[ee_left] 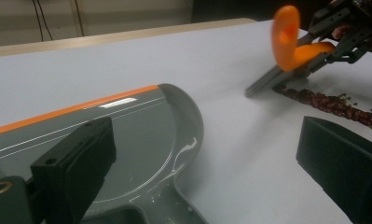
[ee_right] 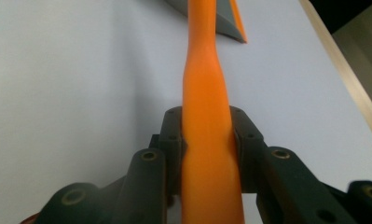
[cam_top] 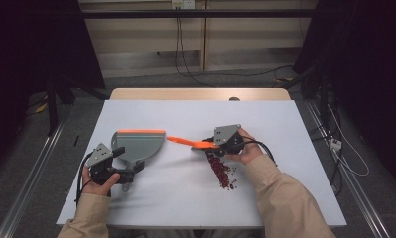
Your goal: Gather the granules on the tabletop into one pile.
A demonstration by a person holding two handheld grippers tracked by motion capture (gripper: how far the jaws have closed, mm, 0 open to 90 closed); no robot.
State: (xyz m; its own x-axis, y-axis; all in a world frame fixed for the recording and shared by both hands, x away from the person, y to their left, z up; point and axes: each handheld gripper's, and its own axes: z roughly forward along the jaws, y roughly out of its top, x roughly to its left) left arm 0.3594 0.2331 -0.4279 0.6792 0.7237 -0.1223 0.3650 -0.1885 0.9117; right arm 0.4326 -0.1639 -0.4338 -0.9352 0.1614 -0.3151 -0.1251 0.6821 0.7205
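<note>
My right gripper (cam_top: 220, 144) clamps the orange brush handle (ee_right: 206, 140) between both jaws, its grey bristles (ee_left: 267, 81) touching the near end of the red bean trail (cam_top: 221, 171). Left of the beans lies the grey dustpan (cam_top: 138, 145) with its orange lip. My left gripper (cam_top: 120, 166) sits at the dustpan's handle, jaws wide apart, one over the pan.
</note>
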